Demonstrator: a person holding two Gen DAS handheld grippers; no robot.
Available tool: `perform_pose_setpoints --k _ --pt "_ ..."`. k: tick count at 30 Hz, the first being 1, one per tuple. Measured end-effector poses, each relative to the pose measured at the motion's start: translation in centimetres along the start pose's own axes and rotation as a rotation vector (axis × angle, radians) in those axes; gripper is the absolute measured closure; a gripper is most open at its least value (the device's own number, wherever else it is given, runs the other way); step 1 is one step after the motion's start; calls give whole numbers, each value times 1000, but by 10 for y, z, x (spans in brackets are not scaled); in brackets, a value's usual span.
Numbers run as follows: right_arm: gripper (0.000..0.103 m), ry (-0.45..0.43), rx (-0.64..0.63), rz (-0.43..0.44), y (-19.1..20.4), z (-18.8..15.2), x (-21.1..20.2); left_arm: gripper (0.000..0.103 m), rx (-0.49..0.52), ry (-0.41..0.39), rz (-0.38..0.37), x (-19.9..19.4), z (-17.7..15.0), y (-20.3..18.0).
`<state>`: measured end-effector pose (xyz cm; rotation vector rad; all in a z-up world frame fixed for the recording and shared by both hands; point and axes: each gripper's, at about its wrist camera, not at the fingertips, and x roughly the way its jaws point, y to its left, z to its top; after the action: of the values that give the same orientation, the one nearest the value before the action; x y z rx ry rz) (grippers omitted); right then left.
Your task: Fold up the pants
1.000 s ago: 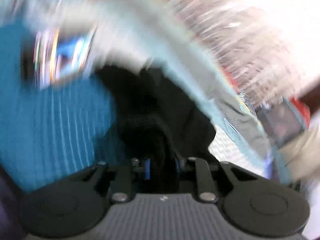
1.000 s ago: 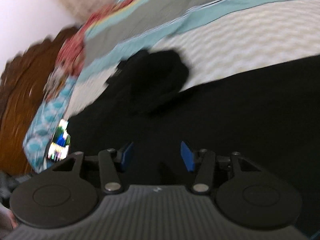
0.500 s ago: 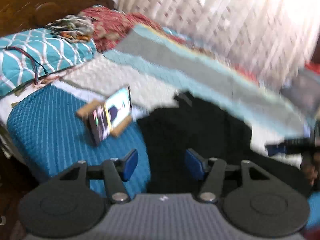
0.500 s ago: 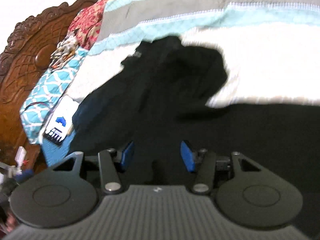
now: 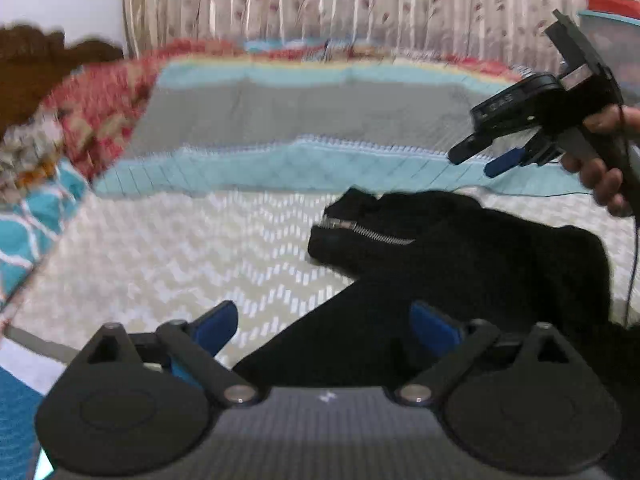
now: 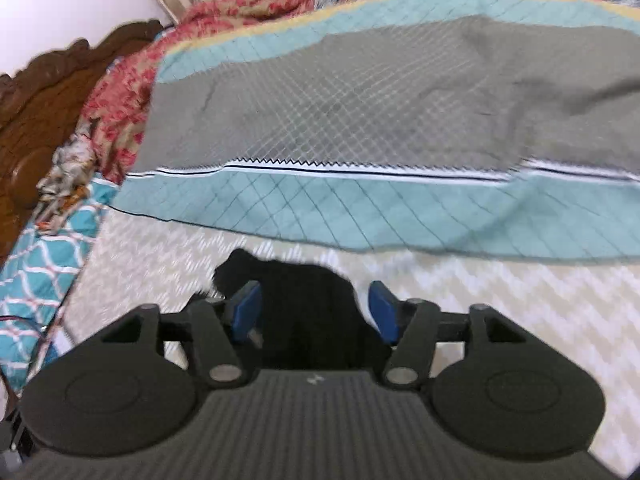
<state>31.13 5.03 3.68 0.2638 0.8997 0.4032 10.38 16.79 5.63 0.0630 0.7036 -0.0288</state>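
Note:
Black pants lie crumpled on the white chevron bedspread, a silver zipper showing at the waist end. My left gripper is open and empty, low over a pant leg. My right gripper is held in a hand at the upper right, above the pants, fingers apart. In the right wrist view the right gripper is open and empty above a black fold of the pants.
A grey and teal quilt lies across the bed behind the pants. Patterned red cloth and a teal pillow sit at the left by the wooden headboard. Curtains hang behind.
My left gripper let go of the black cloth, opened and pulled back. Both views have swung up toward the quilt; the right gripper has risen above the pants.

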Motion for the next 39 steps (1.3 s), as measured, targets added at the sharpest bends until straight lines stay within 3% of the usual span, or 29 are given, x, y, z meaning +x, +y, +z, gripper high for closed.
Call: perform_pose_setpoints --k 2,4,5,6,7,10,13,16,18,21,24,27,30,33,36,39 --pt "39 44 -3 -26 4 5 36 10 -63 67 -40 19 0 9" --pt "40 109 5 -49 4 3 67 52 -109 138 -86 32 -5 14" --pt "58 148 12 -71 3 -1 81 81 -112 173 -105 37 -6 14" --pt "77 173 10 -78 2 -4 87 98 -107 173 -84 38 -6 14" --pt "95 172 -5 -75 2 -7 89 98 -99 157 -76 31 -6 10" --pt "95 27 32 -1 -8 -5 50 98 -142 80 -96 0 0 7" --pt "95 -112 110 -10 -40 2 -14 98 -188 -26 -124 -32 14 4" --pt "95 -263 193 -67 -86 2 -91 98 -197 -113 -121 -53 28 -3" --pt "95 -388 253 -151 -125 -7 -157 98 -180 -145 -99 -59 34 -13" --pt "95 -536 341 -276 -178 -36 -238 98 -171 -127 -126 -49 42 -30" --pt "95 -566 473 -383 -230 -82 -292 98 -145 -73 -112 -34 36 -52" --pt "83 -557 617 -498 -271 -138 -317 98 -102 -23 -99 -18 26 -72" --pt "79 -466 743 -516 -298 -186 -321 98 -50 23 -69 -9 15 -87" --pt "79 -467 831 -569 -313 -223 -339 97 -19 33 -61 -11 11 -93" --pt "78 -517 877 -627 -319 -237 -360 97 5 37 -63 -12 13 -92" --pt "78 -576 821 -698 -306 -226 -371 97 36 36 -66 -11 15 -93"
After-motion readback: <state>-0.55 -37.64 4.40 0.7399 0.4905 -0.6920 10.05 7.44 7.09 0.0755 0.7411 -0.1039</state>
